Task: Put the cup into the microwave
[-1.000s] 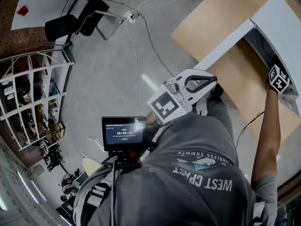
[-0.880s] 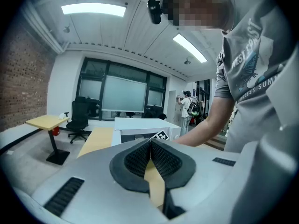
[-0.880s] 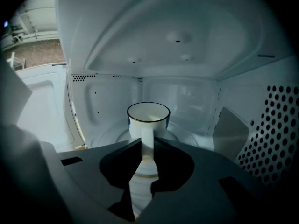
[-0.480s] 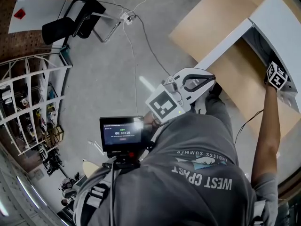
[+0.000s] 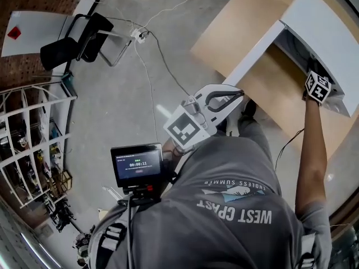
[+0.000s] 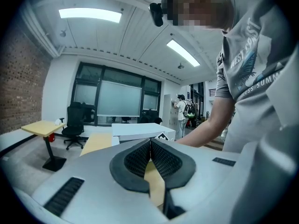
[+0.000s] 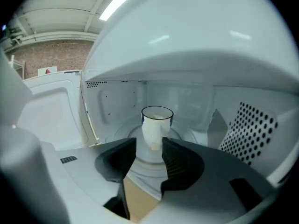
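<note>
Cup (image 7: 156, 125) position: upright on the glass turntable (image 7: 127, 132) inside the microwave (image 7: 187, 55), near the middle of the cavity.

Right claw (image 7: 148, 146): reaches into the mouth of the microwave. Its jaws are opening. The base of the cup stands at the tips, between them, with a gap on either side, so the pads do not press on it.

Left claw (image 6: 150, 143): held well clear of the microwave, in front of the person's torso. Its jaws are pressed together with nothing between them.

Microwave door (image 5: 252, 55): swung fully open to the left of the cavity.

Support: the microwave rests on a wooden desk (image 5: 224, 32), and bare desk surface extends in front of the open cavity.
</note>
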Demonstrator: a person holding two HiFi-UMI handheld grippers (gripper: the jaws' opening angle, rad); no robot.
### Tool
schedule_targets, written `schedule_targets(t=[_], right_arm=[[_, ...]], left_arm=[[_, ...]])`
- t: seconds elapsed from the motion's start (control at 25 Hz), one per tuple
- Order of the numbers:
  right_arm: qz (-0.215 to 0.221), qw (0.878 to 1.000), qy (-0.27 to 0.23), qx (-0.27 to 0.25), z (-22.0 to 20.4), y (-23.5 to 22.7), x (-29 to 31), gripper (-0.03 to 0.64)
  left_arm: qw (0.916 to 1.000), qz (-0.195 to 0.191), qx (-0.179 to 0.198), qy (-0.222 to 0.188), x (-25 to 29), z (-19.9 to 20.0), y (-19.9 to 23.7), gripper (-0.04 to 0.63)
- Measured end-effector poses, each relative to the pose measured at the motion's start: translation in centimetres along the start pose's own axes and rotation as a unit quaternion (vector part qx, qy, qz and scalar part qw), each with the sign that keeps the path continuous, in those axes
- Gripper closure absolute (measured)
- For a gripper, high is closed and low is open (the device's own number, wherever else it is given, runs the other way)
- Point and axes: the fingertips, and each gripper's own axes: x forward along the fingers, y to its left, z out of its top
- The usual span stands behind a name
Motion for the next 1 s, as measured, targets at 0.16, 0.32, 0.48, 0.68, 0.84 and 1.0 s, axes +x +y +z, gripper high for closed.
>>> schedule_targets(t=[0.16, 0.32, 0.48, 0.68, 0.84, 1.0], right_arm=[[0.0, 1.0, -0.001, -0.004, 1.7, 2.0, -3.7, 0.453], [-0.003, 1.0, -0.004, -0.004, 5.2, 3.9, -9.4, 0.453], [-0.01, 0.999, -0.027, 0.015, 3.7, 4.8, -14.4, 0.454], [-0.002, 0.997, -0.073, 0.03, 5.7, 6.9, -21.9, 0.456], [0.019, 0.991, -0.128, 0.044, 8.4, 9.0, -29.0, 0.516], [0.051, 0.978, -0.194, 0.061, 11.6, 11.2, -37.1, 0.588]], left_arm=[[0.9995, 0.001, -0.028, -0.013, -2.7, 1.8, -0.1, 0.574], [0.9991, -0.009, -0.034, -0.024, -5.7, 6.0, -0.8, 0.574], [0.9987, -0.032, -0.019, -0.033, -6.8, 5.4, -3.0, 0.574], [0.9967, -0.062, 0.0, -0.051, -8.8, 6.7, -5.1, 0.574], [0.9941, -0.086, 0.013, -0.064, -10.5, 7.6, -7.4, 0.574], [0.99, -0.113, 0.026, -0.08, -11.7, 8.1, -10.1, 0.574]])
